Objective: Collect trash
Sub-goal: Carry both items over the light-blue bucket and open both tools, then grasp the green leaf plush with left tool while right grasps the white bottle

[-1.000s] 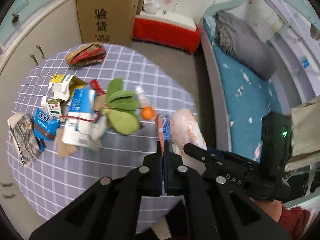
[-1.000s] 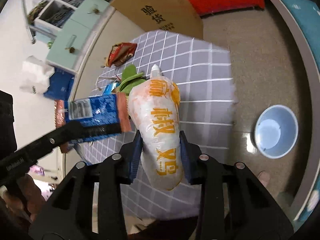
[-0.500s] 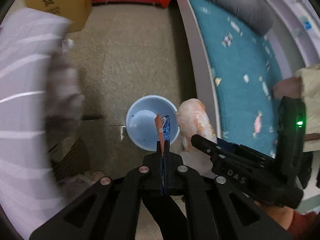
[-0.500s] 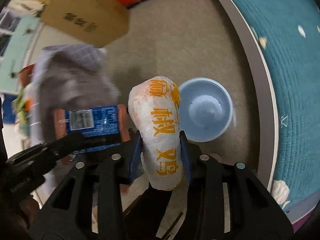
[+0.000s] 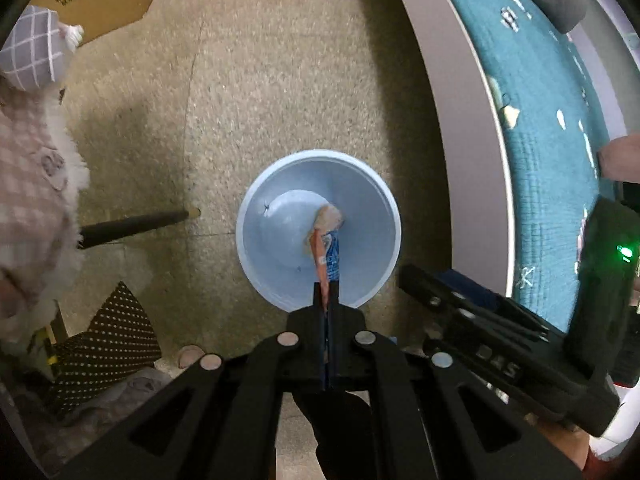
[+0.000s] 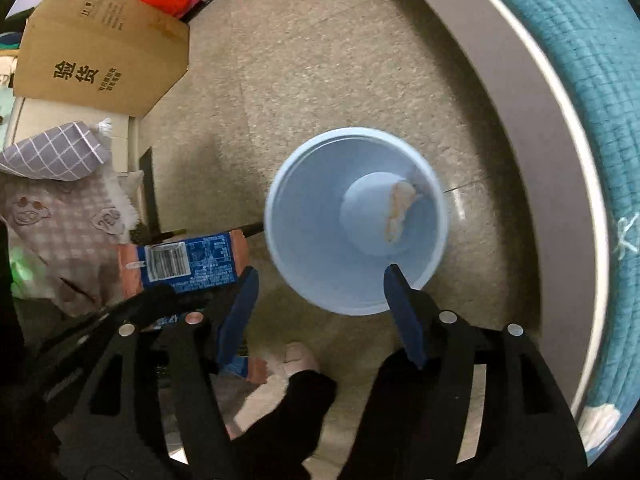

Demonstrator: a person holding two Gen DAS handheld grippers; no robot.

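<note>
The right gripper [image 6: 320, 300] is opening with nothing between its jaws, the bag [image 6: 398, 210] is lying in the bin [image 6: 304, 200] at frame center, and the left gripper [image 5: 327, 300] is pinching the wrapper [image 5: 327, 258] above it, not yet dropped.

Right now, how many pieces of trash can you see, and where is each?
2. A white-and-orange snack bag lies inside the blue bin. A blue wrapper is clamped in the left hand-held gripper above the bin. Others may be out of view.
</note>
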